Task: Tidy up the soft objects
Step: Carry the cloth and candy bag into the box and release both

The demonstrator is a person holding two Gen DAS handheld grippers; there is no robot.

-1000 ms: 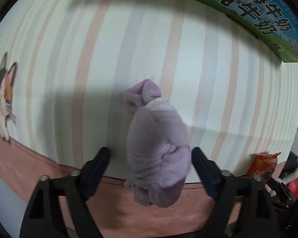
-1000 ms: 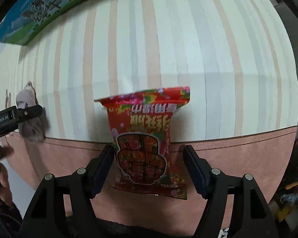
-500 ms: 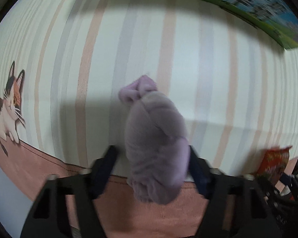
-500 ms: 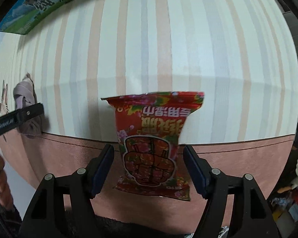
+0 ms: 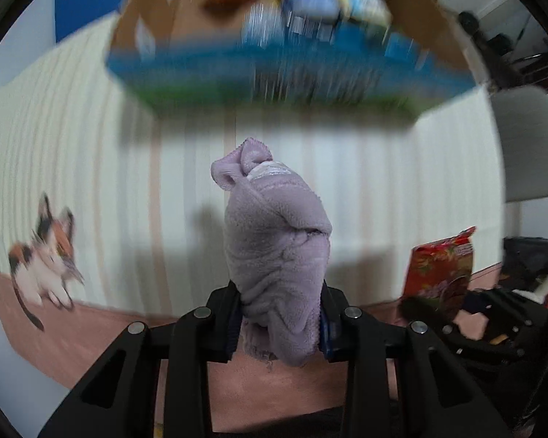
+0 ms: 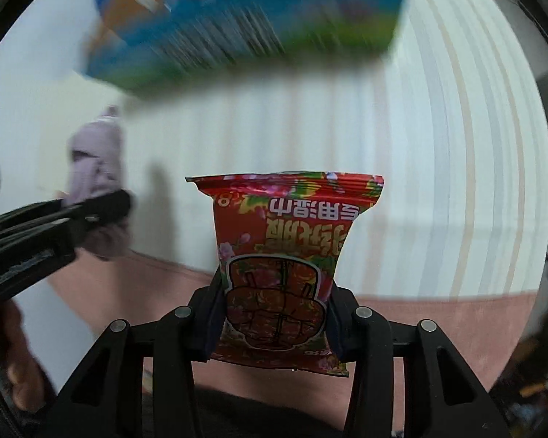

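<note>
My left gripper [image 5: 279, 319] is shut on a rolled purple sock [image 5: 277, 241] and holds it up above the striped cloth [image 5: 365, 197]. My right gripper [image 6: 274, 323] is shut on a red printed packet [image 6: 285, 255] and holds it off the cloth too. The packet also shows at the right of the left wrist view [image 5: 440, 270], and the sock with the left gripper at the left of the right wrist view [image 6: 95, 157].
An open cardboard box with blue and green print [image 5: 285, 62] stands at the far side of the cloth, with items inside; it is blurred. It shows in the right wrist view [image 6: 252, 25] too. A cat picture [image 5: 44, 259] is on the cloth's left. A grey chair [image 5: 526, 146] stands at right.
Both grippers have closed on their objects, lifted them and tilted up, so the box is now much more in view. The views are blurred by motion.
</note>
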